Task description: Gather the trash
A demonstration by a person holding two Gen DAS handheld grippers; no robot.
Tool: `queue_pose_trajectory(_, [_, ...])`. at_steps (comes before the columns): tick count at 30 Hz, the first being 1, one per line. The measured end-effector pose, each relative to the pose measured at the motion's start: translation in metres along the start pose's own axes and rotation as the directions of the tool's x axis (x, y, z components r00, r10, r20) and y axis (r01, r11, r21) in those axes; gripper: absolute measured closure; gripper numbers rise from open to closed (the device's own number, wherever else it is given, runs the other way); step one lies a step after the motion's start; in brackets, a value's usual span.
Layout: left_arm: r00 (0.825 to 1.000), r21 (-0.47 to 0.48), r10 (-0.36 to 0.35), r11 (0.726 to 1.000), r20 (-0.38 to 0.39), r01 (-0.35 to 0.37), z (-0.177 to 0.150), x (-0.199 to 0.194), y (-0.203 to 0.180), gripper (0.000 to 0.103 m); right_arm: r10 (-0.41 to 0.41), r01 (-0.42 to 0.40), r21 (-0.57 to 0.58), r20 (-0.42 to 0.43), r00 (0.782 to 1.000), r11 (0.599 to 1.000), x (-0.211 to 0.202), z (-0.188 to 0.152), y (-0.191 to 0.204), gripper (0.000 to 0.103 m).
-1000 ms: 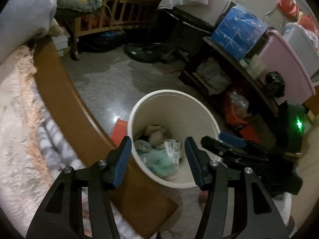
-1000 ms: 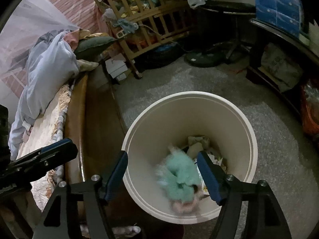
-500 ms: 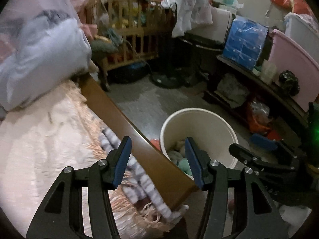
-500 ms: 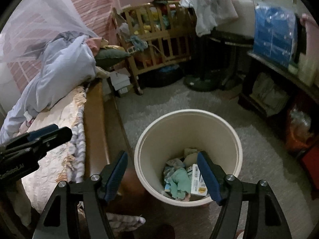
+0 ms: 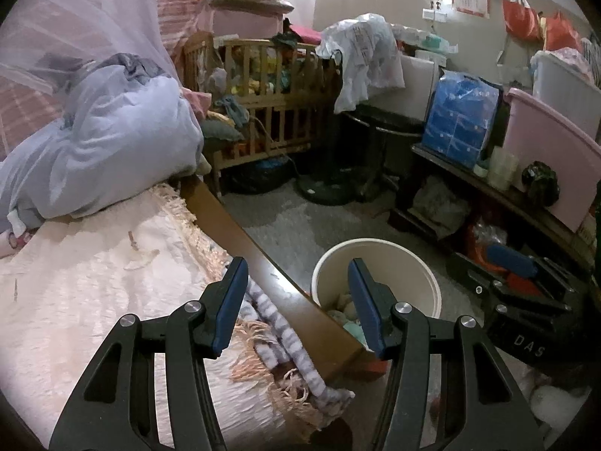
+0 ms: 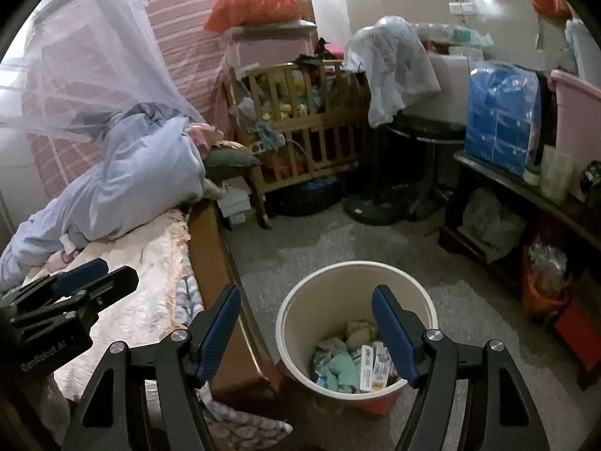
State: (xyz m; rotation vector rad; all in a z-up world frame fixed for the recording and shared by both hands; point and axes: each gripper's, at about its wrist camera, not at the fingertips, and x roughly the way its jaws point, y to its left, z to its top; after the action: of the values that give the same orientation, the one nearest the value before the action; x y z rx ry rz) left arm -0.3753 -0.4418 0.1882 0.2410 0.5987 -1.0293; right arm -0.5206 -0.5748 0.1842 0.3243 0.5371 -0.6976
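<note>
Your left gripper [image 5: 296, 306] hangs with its blue-padded jaws spread wide and nothing between them, poised above the wooden bed rail [image 5: 263, 263] where the fringed cream bedspread [image 5: 94, 282] meets the floor. Your right gripper [image 6: 306, 332] is likewise agape and holds nothing, looking down toward the cream trash bucket [image 6: 323, 300] that stands on the grey floor just beside the bed rail. Inside the bucket lies the collected trash [image 6: 353, 366]: a crumpled mint-green wad, small printed cartons and pale paper scraps. From the left wrist, the bucket [image 5: 398, 259] shows partly behind the right-hand finger. A bundled pale-blue quilt [image 5: 105, 150] sits at the head of the bed, with a wooden crib [image 6: 300, 120] beyond.
</note>
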Motion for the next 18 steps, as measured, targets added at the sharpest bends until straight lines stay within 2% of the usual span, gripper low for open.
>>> queue_pose_trajectory(18, [0.998, 0.009, 0.018, 1.0, 0.053, -0.018, -0.002, -0.019, 0.002, 0.049, -0.012, 0.013, -0.037, 0.043, 0.999, 0.999, -0.022, 0.002, 0.015, 0.028])
